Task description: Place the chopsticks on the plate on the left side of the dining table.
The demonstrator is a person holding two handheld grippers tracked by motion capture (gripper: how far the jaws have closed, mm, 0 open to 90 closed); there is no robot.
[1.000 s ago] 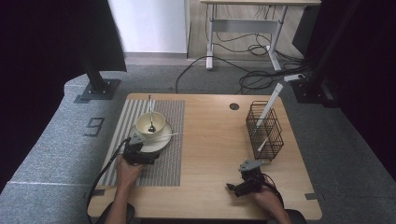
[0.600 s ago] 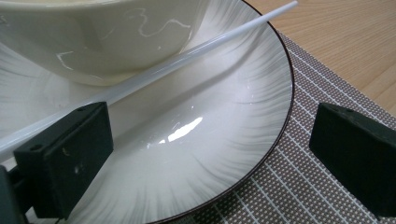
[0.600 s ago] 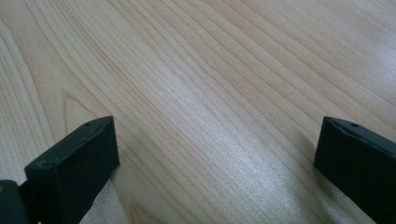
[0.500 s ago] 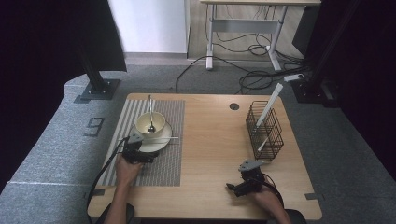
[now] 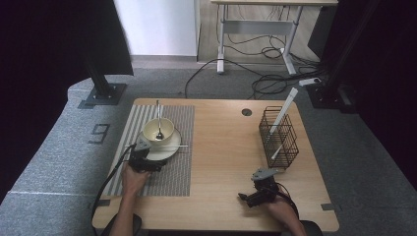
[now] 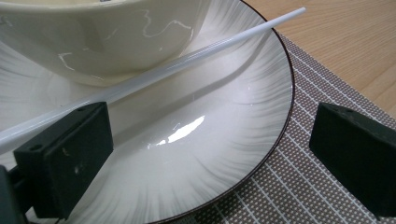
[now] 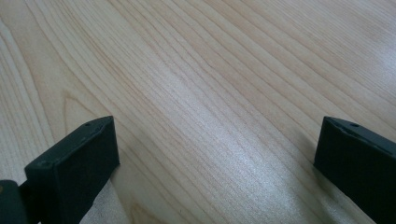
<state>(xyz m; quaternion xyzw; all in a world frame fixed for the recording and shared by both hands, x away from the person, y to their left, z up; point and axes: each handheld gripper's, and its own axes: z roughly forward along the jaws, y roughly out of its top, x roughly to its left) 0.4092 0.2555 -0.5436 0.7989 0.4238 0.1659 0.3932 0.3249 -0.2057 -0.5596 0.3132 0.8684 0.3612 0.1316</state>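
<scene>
A cream bowl (image 5: 158,130) with a metal spoon (image 5: 159,123) in it stands on a white plate (image 5: 169,150) on the striped placemat (image 5: 167,172). A white chopstick (image 5: 174,145) lies across the plate beside the bowl. My left gripper (image 5: 145,158) is open at the plate's near left rim. In the left gripper view the plate (image 6: 201,154) lies between the wide jaws, and the chopstick (image 6: 196,56) passes just over the left jaw beside the bowl (image 6: 102,37). My right gripper (image 5: 248,196) is open low over bare wood near the table's front right, its jaws wide in the right gripper view (image 7: 215,154).
A black wire basket (image 5: 279,136) at the right holds a white chopstick (image 5: 281,115) that leans out over its top. A round cable hole (image 5: 247,112) is in the tabletop behind it. Bare wooden table (image 5: 226,142) lies between placemat and basket.
None of note: the left gripper has edged slightly nearer the plate; the right gripper holds still.
</scene>
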